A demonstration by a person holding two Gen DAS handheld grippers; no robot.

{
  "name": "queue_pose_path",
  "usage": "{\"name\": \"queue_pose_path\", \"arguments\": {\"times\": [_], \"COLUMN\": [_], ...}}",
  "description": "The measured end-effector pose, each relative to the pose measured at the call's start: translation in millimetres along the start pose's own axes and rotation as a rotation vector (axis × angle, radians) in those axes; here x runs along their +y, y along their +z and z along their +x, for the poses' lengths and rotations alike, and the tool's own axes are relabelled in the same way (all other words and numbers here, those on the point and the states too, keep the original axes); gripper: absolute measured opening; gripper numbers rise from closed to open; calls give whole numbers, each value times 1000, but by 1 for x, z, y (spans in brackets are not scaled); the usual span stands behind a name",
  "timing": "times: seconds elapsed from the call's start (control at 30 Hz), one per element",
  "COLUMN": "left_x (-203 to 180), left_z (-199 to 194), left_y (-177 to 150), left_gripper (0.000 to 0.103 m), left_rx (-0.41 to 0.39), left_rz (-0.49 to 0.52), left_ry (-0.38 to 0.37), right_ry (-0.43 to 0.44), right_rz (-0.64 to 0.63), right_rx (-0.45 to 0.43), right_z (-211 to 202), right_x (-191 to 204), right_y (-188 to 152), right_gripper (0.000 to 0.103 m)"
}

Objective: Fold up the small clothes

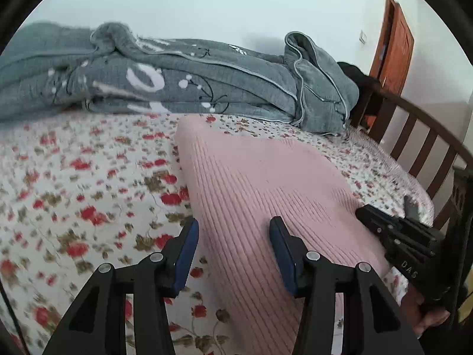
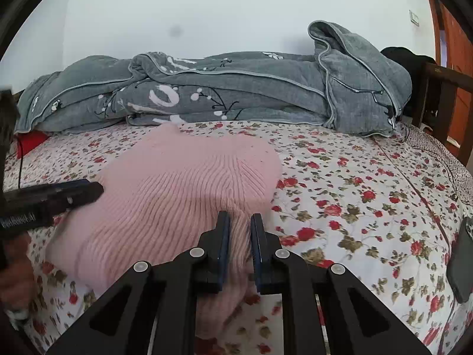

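Pink ribbed knit garment (image 2: pixel 177 183) bunches between right claw (image 2: pixel 240 236) pads.

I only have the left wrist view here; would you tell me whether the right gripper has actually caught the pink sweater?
Observer: Yes, the right gripper pinches a bunched fold of the pink sweater between its pads.
Operator: Is anything lying near it?
Observer: What looks like a dark phone lies on the flowered sheet, right of the sweater and apart from it.
Operator: And at the far left?
Observer: Something red pokes out beneath the grey quilt.
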State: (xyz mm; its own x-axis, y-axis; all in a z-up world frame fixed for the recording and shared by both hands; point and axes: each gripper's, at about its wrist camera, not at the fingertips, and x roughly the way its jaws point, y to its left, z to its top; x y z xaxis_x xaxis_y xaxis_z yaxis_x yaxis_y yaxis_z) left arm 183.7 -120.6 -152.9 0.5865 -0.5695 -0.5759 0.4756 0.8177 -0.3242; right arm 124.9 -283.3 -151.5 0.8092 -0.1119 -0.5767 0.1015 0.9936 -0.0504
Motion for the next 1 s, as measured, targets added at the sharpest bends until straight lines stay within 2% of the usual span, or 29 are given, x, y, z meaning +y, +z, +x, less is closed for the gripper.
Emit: {"name": "queue_pose_path", "arguments": {"times": [0.1, 0.2, 0.37, 0.53, 0.57, 0.6, 0.67, 0.73, 0.8, 0.9, 1.0], "left_x": [9, 6, 4, 9, 10, 10, 12, 14, 19, 31, 39], "left_z": [0, 1, 6, 0, -3, -7, -14, -16, -13, 4, 30], "left_y": [4, -3, -1, 3, 5, 7, 13, 19, 25, 36, 40], "left_gripper": [50, 51, 55, 57, 57, 57, 57, 58, 58, 58, 61], "left_rx": [36, 19, 36, 50, 48, 44, 37, 36, 51, 125, 222], "left_rz": [-59, -40, -47, -70, -66, -61, -47, -46, -56, -111, -144], "left_ry": [-62, -60, -62, -85, -92, -98, -97, -87, -83, -91, -164], "right_ry": [-6, 0, -80, 17, 59, 114, 173, 164, 163, 220, 216], "right_rz": [15, 51, 9, 96, 129, 176, 224, 211, 200, 239, 282], "right_rx": [17, 34, 35, 64, 61, 49, 13, -14, -14, 74, 189], "right_z": [7, 11, 13, 12, 10, 6, -3, -6, -2, 24, 55], "right_x": [-7, -15, -5, -23, -29, -37, -47, -45, -39, -32, -29], "right_y": [-4, -5, -14, -7, -4, -1, 7, 17, 28, 43, 38], "right_gripper": [13, 15, 15, 16, 18, 25, 37, 40, 47, 57, 58]}}
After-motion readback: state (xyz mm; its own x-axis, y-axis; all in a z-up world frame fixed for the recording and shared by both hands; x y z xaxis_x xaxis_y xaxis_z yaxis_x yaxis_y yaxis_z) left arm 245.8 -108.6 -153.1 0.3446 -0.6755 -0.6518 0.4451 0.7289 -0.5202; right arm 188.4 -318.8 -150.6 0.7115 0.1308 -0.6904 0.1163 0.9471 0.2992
